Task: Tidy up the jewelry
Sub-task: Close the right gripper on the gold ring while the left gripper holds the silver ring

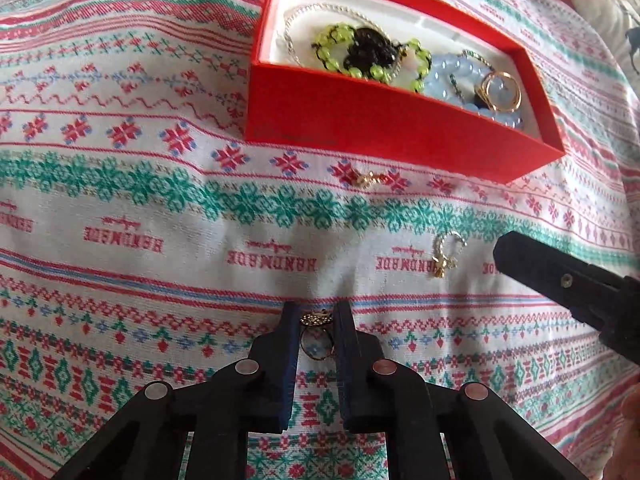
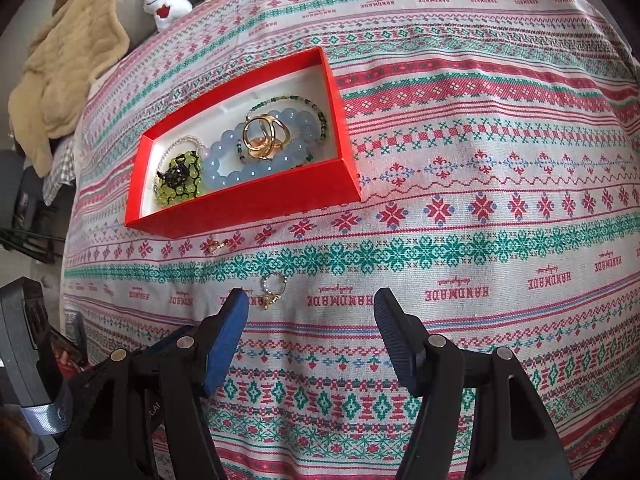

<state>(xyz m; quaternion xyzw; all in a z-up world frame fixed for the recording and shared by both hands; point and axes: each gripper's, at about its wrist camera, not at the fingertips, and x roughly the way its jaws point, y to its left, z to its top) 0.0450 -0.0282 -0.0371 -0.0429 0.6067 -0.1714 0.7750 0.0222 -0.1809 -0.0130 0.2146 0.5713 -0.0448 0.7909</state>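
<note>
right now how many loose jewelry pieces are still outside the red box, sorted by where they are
Lying free on the cloth: 2, the small gold piece near the red box and the silver hoop earring
Between the fingers of the left hand-held gripper: 1, a gold ring piece
Total: 3

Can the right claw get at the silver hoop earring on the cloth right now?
Probably yes. The right claw is open and empty, and the silver hoop earring lies bare on the cloth just ahead of its left finger, nothing covering it.
</note>
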